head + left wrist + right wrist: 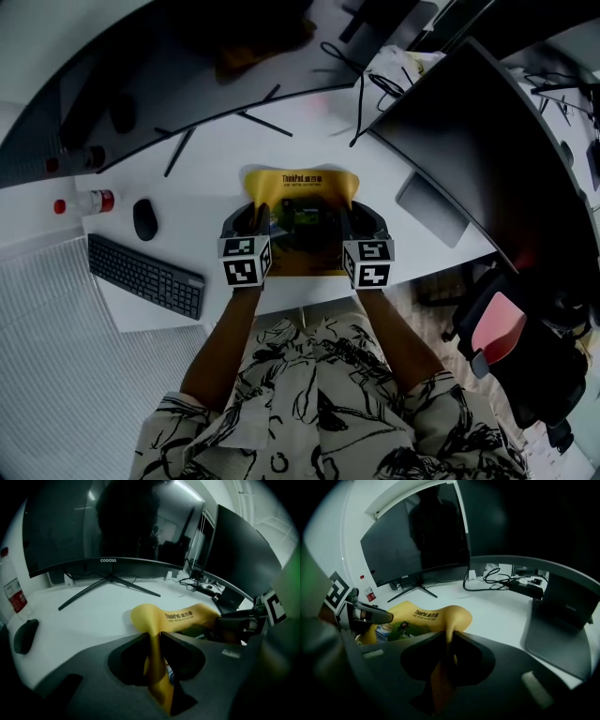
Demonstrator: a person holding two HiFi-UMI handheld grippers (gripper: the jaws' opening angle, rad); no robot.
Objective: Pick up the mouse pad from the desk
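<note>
Yellow ThinkPad mouse pad (302, 181) near the front edge of the white surface (281, 141), left claw (257, 216) clamped on its left edge, right claw (349, 216) clamped on its right edge, pad buckled between them, bare room behind, keyboard (145, 275) well left.

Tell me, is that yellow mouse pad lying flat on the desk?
No. The mouse pad curls up where left gripper and right gripper pinch its sides.

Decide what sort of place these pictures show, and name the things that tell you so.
Most likely an office workstation: a white desk carries a curved monitor, a black keyboard and a mouse, with an office chair beside it.
</note>
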